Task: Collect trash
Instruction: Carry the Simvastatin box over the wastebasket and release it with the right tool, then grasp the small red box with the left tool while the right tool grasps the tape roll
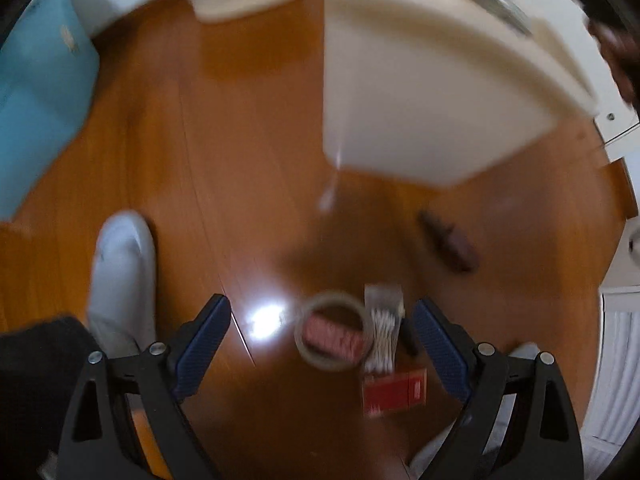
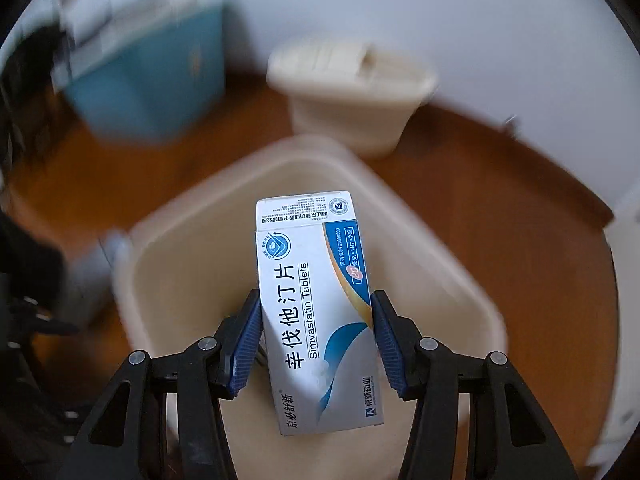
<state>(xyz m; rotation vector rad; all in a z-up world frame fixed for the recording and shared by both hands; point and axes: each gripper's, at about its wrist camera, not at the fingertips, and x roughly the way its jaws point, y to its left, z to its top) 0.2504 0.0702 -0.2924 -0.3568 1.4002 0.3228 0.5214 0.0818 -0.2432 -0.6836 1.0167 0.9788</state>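
Right hand-held gripper (image 2: 316,334) pinching Simvastatin tablet box (image 2: 316,308) above cream bin (image 2: 160,248). Left hand-held gripper (image 1: 320,332) spread wide, empty, over tape roll (image 1: 332,334), cotton swab pack (image 1: 382,328), red box (image 1: 394,394) on wooden floor (image 1: 240,160).

Wooden floor (image 1: 248,168), teal box (image 1: 36,100) by white wall (image 2: 440,20), possibly a slippered foot (image 1: 122,276)
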